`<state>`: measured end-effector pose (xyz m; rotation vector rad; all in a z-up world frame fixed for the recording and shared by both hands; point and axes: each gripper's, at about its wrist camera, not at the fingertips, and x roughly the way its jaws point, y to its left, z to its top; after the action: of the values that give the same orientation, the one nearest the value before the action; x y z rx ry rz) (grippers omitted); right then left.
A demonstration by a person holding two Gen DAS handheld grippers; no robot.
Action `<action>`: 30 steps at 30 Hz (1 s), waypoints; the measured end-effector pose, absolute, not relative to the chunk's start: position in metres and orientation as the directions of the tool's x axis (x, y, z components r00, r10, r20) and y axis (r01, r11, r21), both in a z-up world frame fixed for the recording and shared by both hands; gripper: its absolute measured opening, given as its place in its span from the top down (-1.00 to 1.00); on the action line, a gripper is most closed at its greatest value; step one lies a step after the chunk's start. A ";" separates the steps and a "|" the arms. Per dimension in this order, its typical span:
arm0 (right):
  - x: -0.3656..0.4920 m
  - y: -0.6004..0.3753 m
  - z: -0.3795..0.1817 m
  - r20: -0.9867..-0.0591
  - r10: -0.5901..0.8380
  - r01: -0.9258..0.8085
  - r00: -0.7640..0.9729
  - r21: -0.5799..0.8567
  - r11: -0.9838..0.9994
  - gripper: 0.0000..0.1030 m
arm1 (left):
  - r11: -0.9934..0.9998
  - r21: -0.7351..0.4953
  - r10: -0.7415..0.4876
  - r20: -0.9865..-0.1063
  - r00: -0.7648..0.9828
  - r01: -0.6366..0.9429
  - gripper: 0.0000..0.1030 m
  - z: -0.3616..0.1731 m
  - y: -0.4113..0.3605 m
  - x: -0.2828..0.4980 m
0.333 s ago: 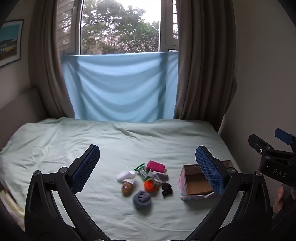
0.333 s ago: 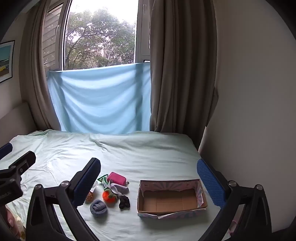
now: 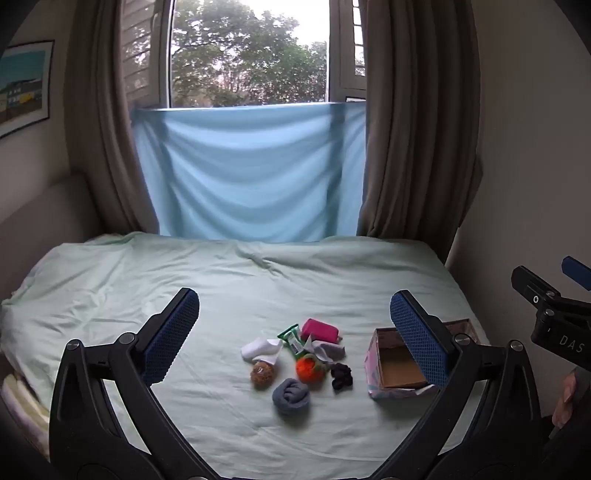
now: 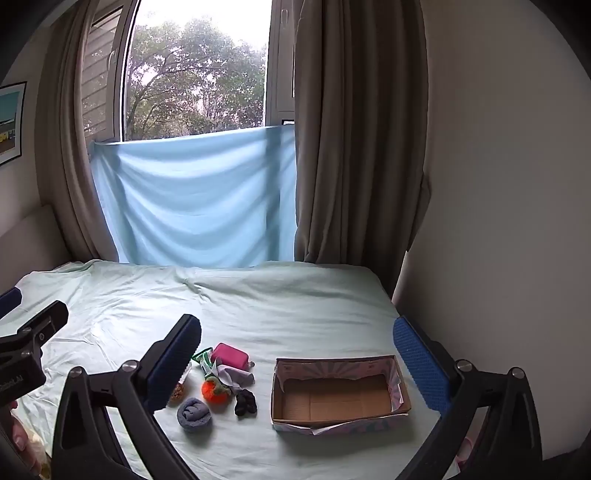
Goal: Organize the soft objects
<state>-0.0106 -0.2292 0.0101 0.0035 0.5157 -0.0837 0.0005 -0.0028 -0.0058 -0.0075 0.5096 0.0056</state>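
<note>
Both hand-held grippers, left (image 3: 294, 325) and right (image 4: 297, 350), are hovering wide open, empty; the rolled grey-blue sock (image 4: 194, 413) left of the open cardboard box (image 4: 340, 419) is risking unrolling if pinched off-centre.

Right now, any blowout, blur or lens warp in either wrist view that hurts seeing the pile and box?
Left wrist: sky in the window blown out, curtains bowed by fisheye, corners vignetted; pile sharp, rolled grey sock readable. Right wrist: same backlight and warp; cardboard box evenly lit, soft shadows only.

Matt cardboard box (image 4: 340, 419) on wrinkled cloth bed sheet (image 4: 258, 302)
</note>
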 end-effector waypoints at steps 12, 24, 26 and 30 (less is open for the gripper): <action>-0.012 -0.232 0.010 -0.496 -0.085 0.094 0.864 -0.006 0.996 -1.00 | 1.000 0.006 0.022 -0.494 0.869 -0.023 -1.00 -0.009 -0.005 0.000; -0.011 -0.231 0.010 -0.494 -0.087 0.093 0.865 -0.012 0.996 -1.00 | 0.999 -0.017 0.018 -0.503 0.864 -0.031 -1.00 -0.009 0.001 0.003; -0.010 -0.231 0.010 -0.492 -0.088 0.093 0.866 -0.015 0.996 -1.00 | 0.999 -0.014 0.024 -0.501 0.865 -0.035 -1.00 -0.010 0.000 0.003; -0.009 -0.229 0.008 -0.493 -0.088 0.092 0.865 -0.016 0.996 -1.00 | 0.999 -0.013 0.023 -0.501 0.865 -0.034 -0.99 -0.010 0.000 0.003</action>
<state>-0.0091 -0.2286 0.0079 0.0084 0.5162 -0.0945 0.0031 0.0000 -0.0098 -0.0218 0.5245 0.0301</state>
